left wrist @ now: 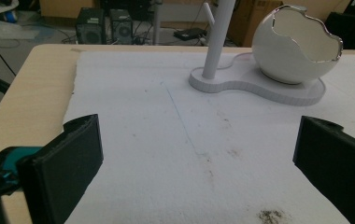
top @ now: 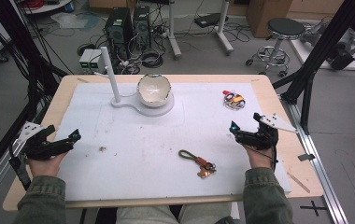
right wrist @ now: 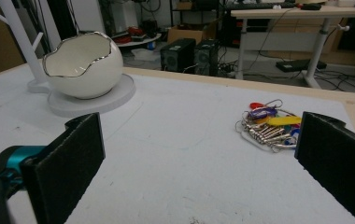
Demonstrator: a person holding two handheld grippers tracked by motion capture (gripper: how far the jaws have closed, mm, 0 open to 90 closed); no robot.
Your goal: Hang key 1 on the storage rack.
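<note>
Key bunch (top: 234,100) on the far right of the white mat (top: 133,135), untouched, with both grippers released.

The colourful bunch lies flat, ahead of the right gripper (top: 244,128), whose jaws stand wide apart around nothing; in the right gripper view the keys (right wrist: 270,125) sit just off the right jaw, apart from it. The left gripper (top: 60,141) hovers at the near left edge, jaws likewise spread and empty. A second keyring with a green strap (top: 197,161) rests near the middle front. The egg-shaped bowl (top: 154,90) on its white stand (top: 162,108), far centre, looks empty. Judging by this, nothing has been picked up or put away yet; reaching, grasping and placing all remain.
</note>
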